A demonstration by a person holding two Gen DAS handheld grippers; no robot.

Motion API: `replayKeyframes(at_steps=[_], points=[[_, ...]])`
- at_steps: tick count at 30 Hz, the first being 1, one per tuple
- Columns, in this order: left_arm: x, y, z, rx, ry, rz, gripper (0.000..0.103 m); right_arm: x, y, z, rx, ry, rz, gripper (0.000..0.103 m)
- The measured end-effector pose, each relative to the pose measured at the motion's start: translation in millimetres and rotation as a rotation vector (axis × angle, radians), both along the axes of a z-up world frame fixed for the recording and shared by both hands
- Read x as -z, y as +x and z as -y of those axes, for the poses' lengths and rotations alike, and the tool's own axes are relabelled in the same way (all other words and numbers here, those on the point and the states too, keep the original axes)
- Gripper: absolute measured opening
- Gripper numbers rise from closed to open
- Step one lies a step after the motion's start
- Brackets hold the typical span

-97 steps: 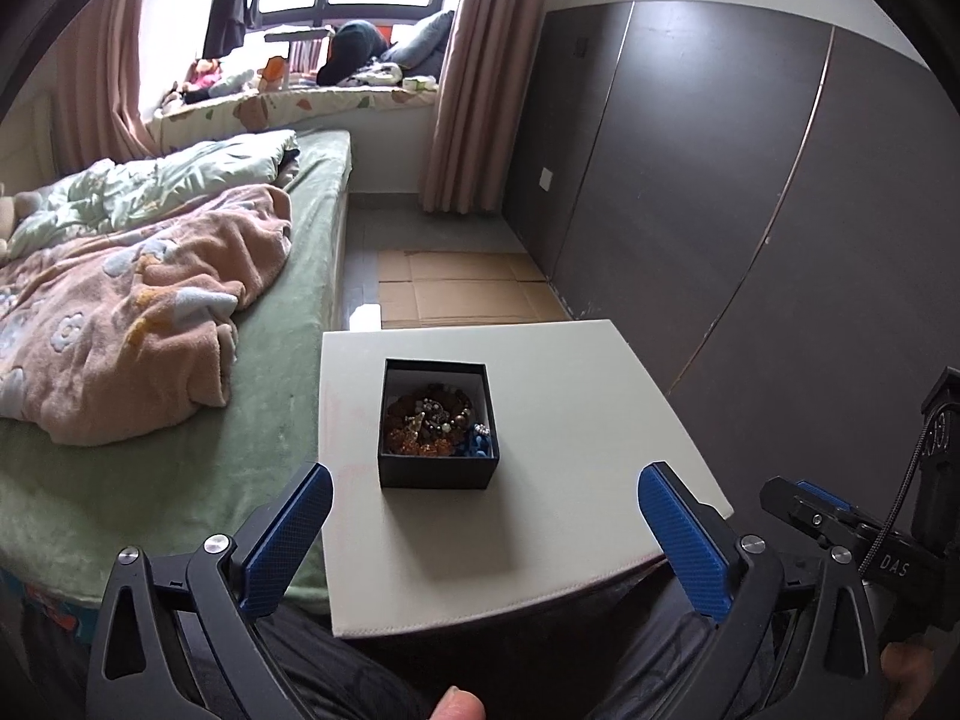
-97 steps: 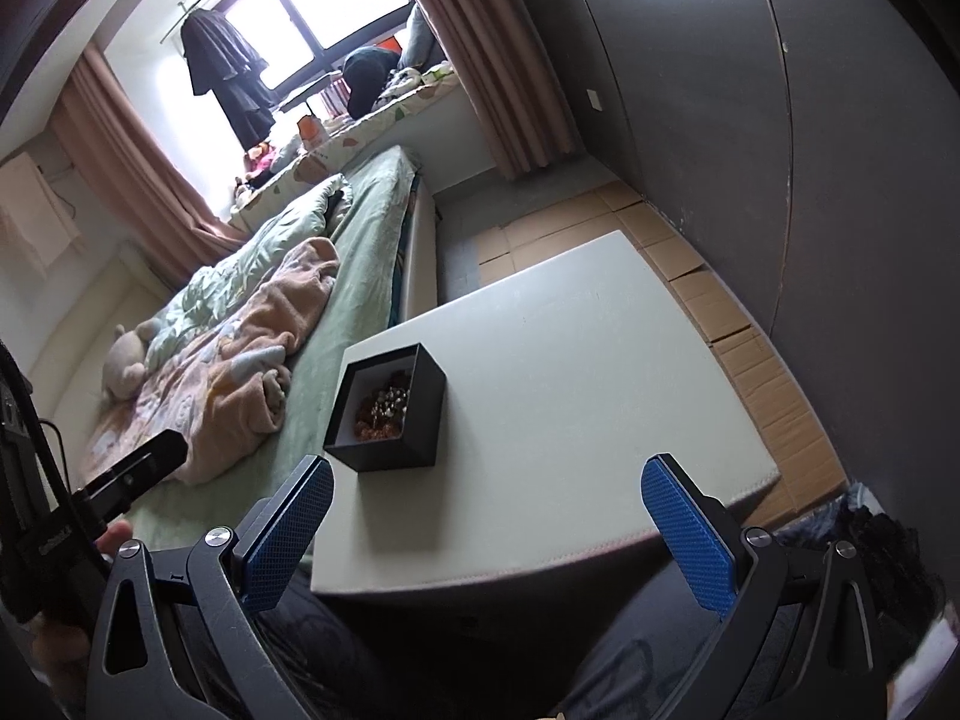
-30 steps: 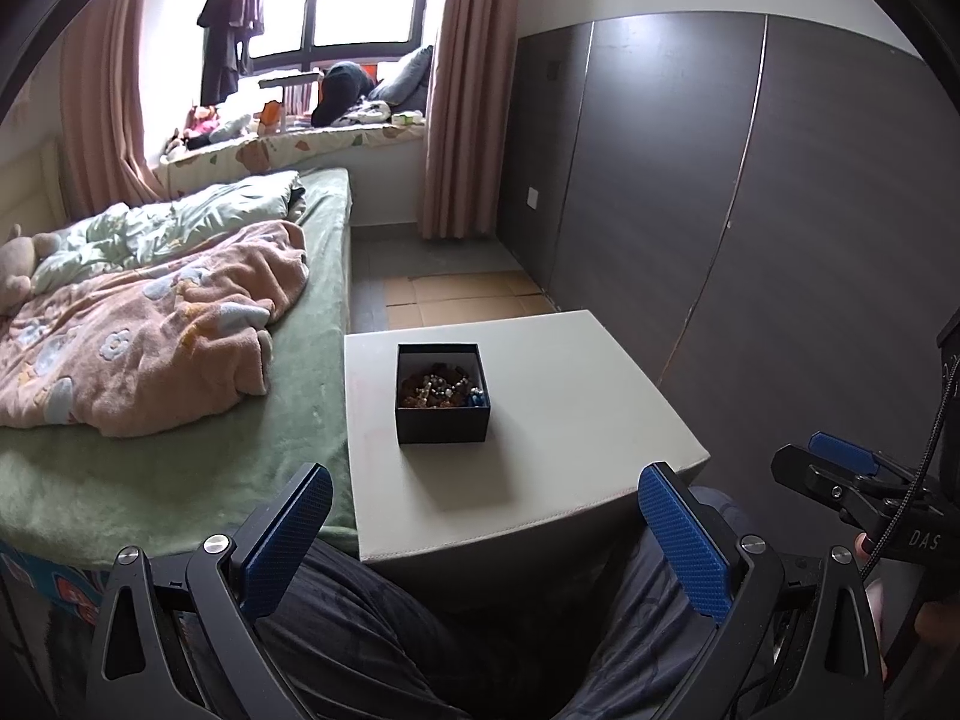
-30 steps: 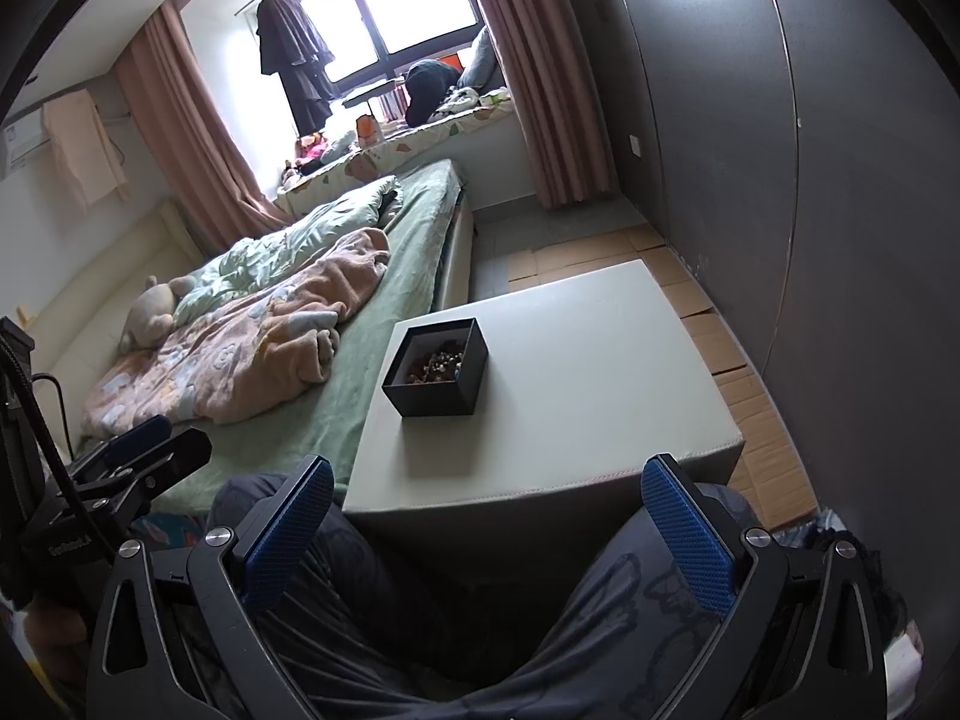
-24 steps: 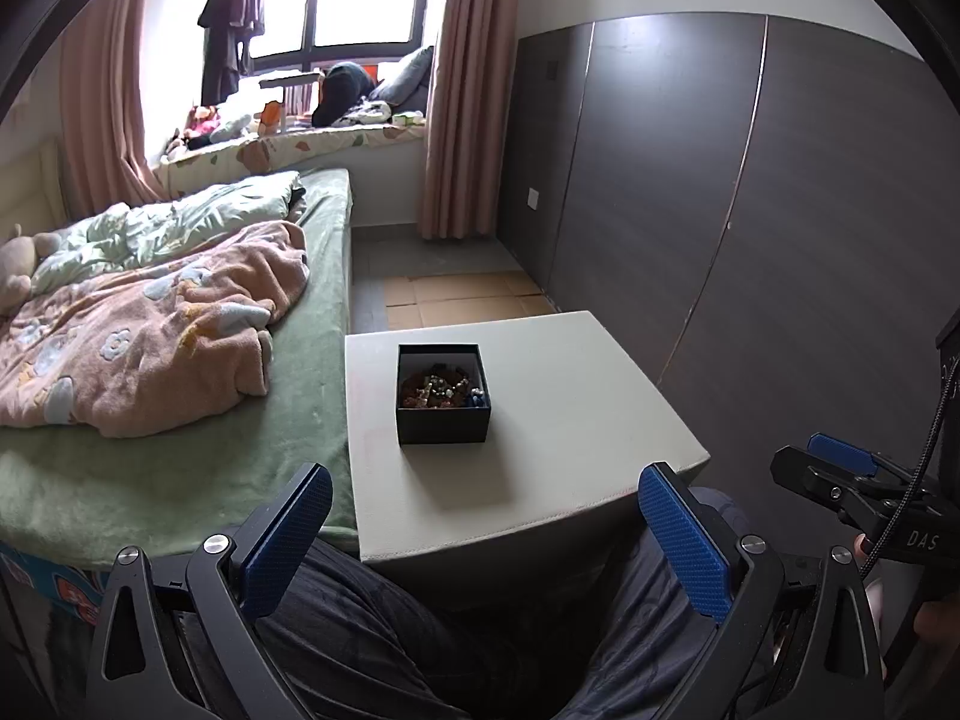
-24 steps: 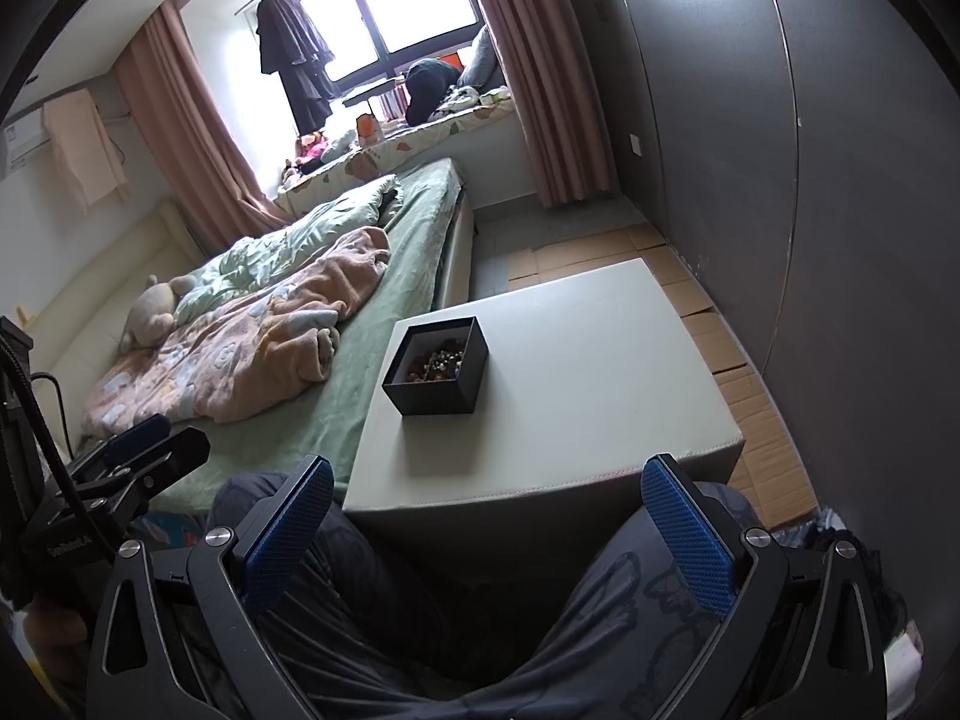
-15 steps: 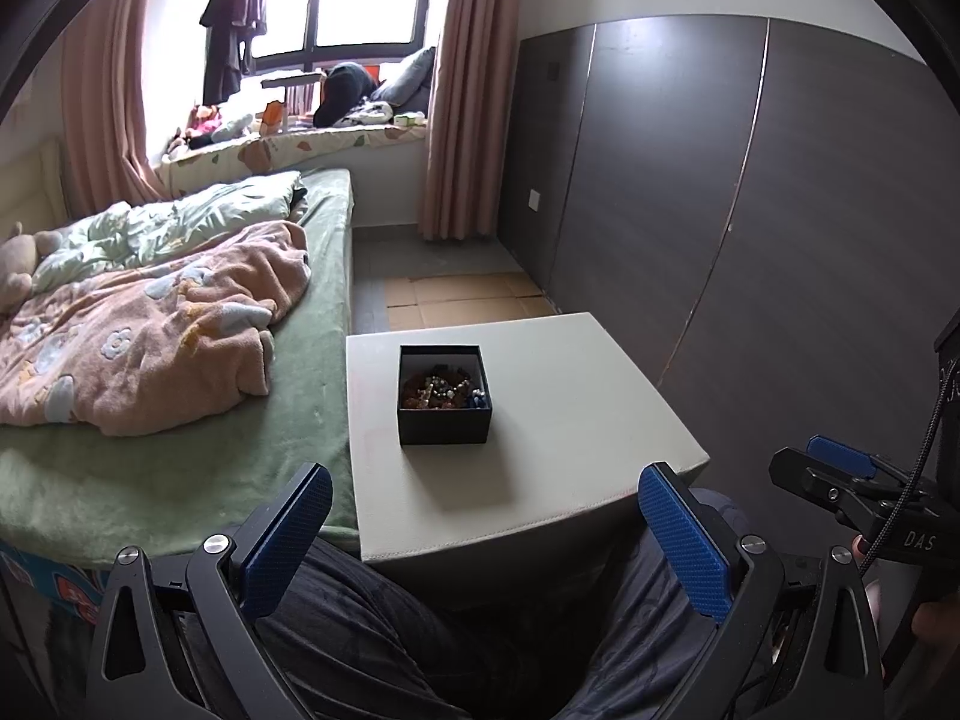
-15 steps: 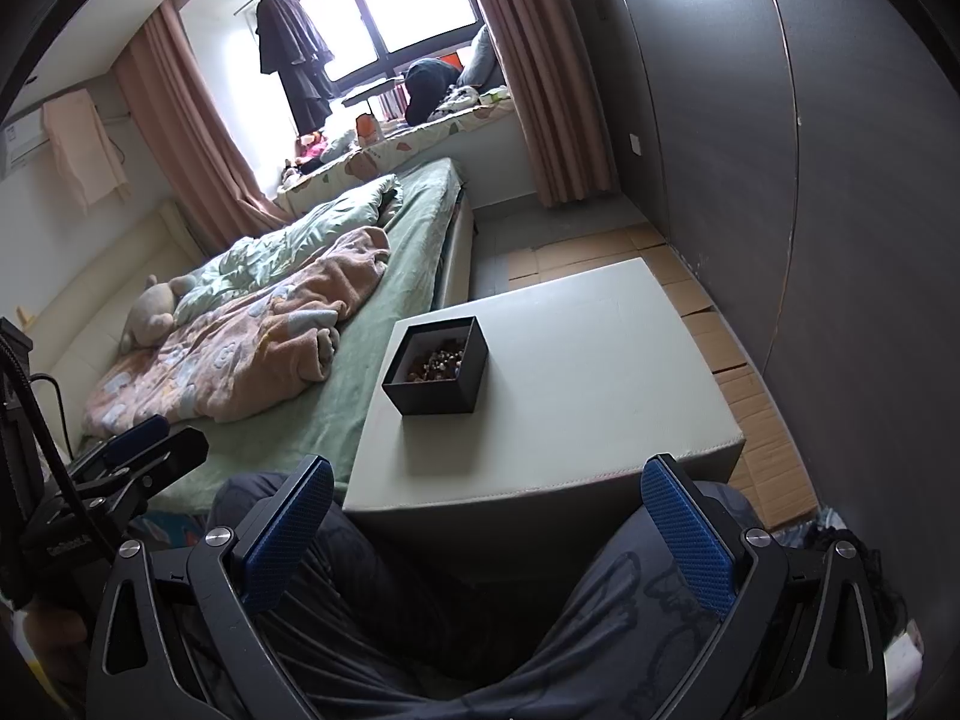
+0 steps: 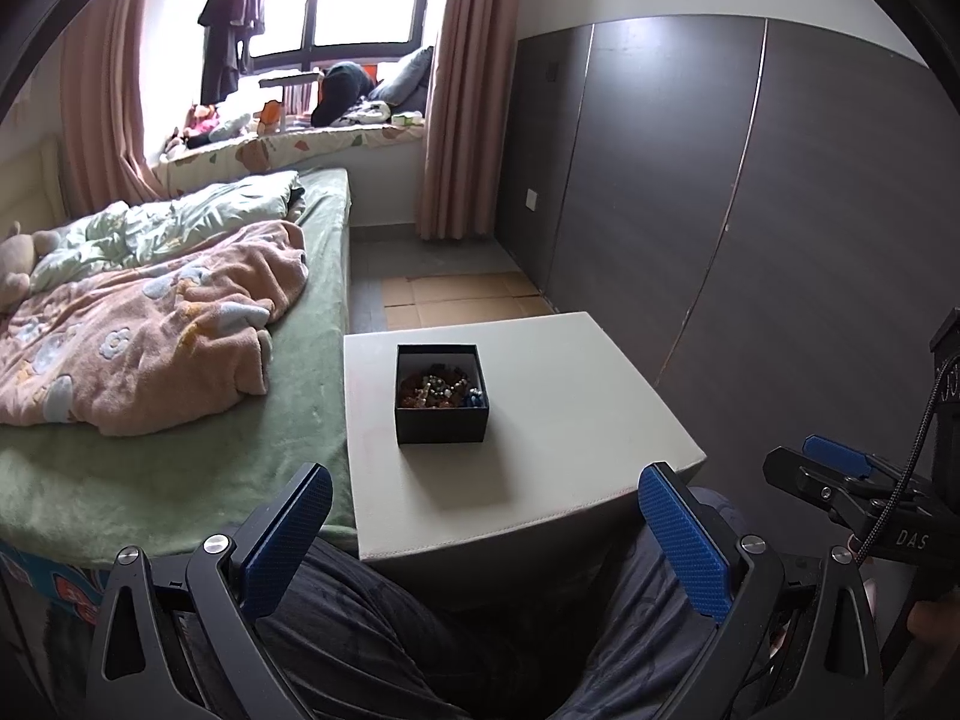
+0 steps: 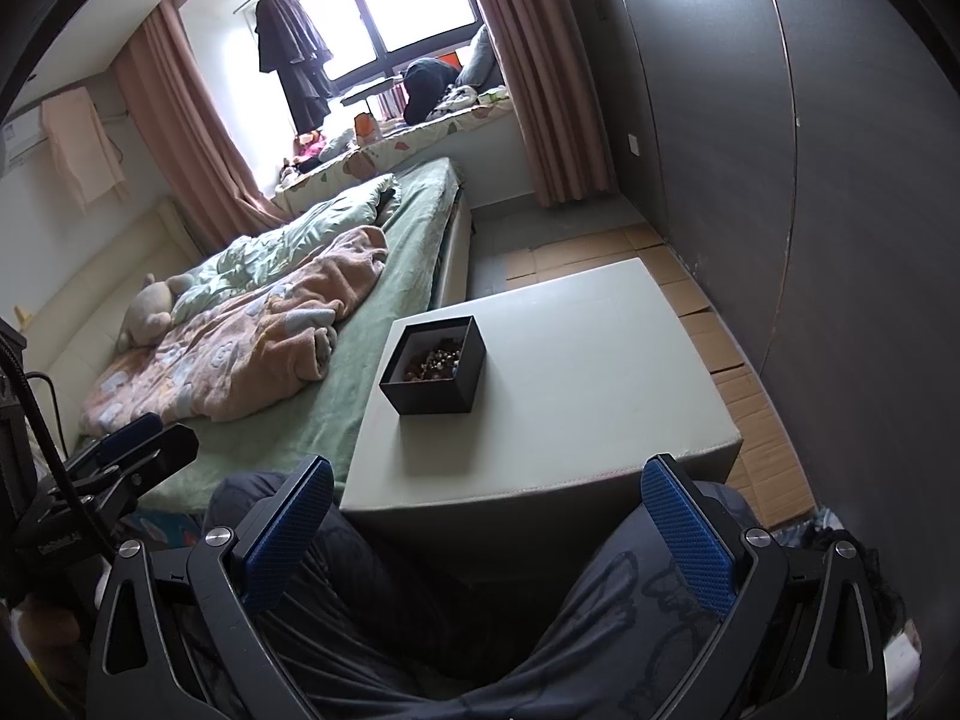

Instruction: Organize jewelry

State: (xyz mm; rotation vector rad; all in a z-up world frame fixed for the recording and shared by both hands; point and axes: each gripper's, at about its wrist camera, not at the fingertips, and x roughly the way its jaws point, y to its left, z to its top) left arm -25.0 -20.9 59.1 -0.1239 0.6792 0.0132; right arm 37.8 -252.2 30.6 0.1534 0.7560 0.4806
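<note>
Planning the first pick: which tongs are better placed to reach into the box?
Left, marginally. The box sits on the bed-side half of the table, centred ahead of the left tongs; from the right tongs it lies off to the left. Both are open, held back.

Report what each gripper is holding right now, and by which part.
Nothing is held. The left gripper and the right gripper are both open and empty, back from the table; the jewelry lies in the black box.

You're in a home bedroom, bed (image 9: pixel 180 360) with rumpled pink blanket (image 9: pixel 150 336) left of your fingers, curtained window (image 9: pixel 336 0) far ahead, dark wardrobe panels (image 9: pixel 750 192) right, cushioned window seat (image 9: pixel 288 144).
</note>
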Motion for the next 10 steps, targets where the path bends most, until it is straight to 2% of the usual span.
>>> replayKeyframes(at_steps=[10], points=[[-1.0,-0.7,1.6,0.003,0.002,-0.002,0.102,-0.4,0.5,0.5,0.000,0.000,-0.001,0.103]])
